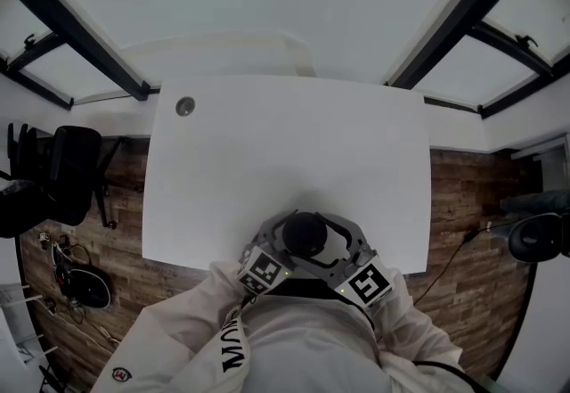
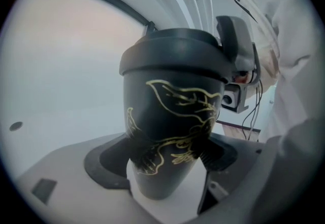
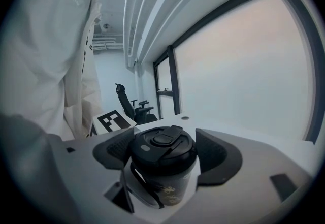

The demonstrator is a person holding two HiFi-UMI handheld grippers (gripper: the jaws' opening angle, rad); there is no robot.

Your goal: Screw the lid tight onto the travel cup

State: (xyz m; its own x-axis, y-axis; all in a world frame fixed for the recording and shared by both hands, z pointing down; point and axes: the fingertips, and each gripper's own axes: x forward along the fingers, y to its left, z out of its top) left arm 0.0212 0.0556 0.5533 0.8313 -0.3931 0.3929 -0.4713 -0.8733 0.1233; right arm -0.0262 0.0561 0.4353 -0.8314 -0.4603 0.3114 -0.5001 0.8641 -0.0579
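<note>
**Cup and Lid Gripped at Near Table Edge**

The left gripper (image 2: 165,159) is clamped on the lower body of the travel cup (image 2: 172,111), which is dark with gold line art. The right gripper (image 3: 163,151) grasps the lid (image 3: 162,142), with a pad against each side. The lid sits on the cup. Both are over the near edge of the white table (image 1: 294,151). A round grommet (image 1: 184,106) lies at the table's far left corner.

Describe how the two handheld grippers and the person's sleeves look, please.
Both the left gripper and the right gripper have pale grey bodies with dark, curved, ribbed pads. Each carries a cube with black-and-white square markers. The person wears a white jacket with long sleeves and dark lettering on the front.
</note>
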